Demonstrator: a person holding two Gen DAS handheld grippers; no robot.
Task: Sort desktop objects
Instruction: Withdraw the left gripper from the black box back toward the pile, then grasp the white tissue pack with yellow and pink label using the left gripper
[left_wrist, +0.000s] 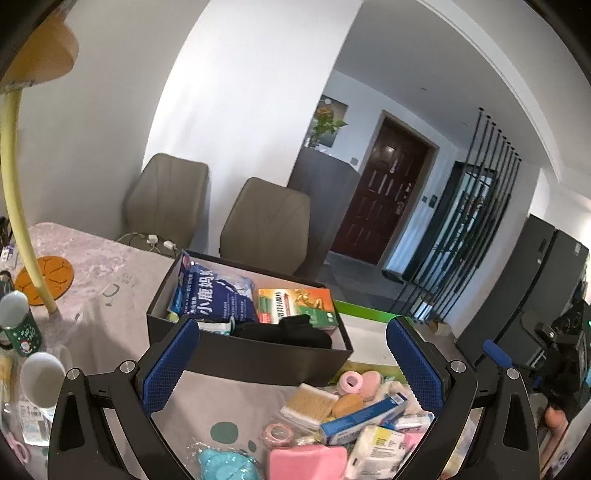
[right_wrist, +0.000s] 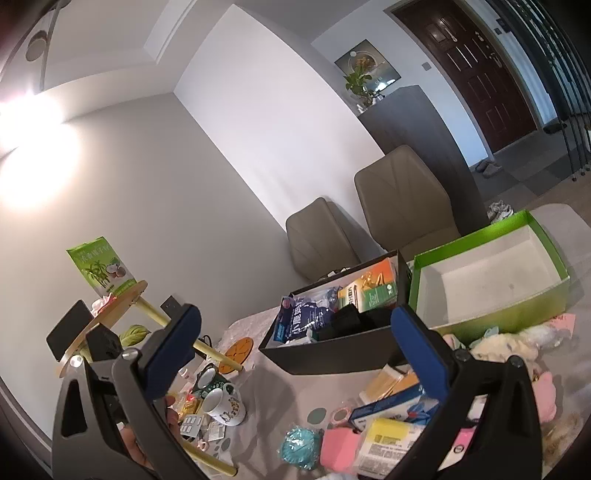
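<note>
My counter (left_wrist: 110, 295), draped in a pale cloth, carries a black cardboard box (left_wrist: 258, 354) already part filled, with an empty green-walled box (right_wrist: 491, 280) just beside it and the unsorted heap in front of both. Both my left tongs (left_wrist: 295, 365) and right tongs (right_wrist: 295, 354) hang released, holding nothing. From that heap I judge the blue-and-white carton (left_wrist: 364, 417) light and stiff, best pinched across its long sides, while the smaller pink tape roll (left_wrist: 277, 434) looks light and likely to slip.

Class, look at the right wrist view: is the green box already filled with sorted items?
No. The green box shows only its bare white floor, while the black box beside it holds the packets.
</note>
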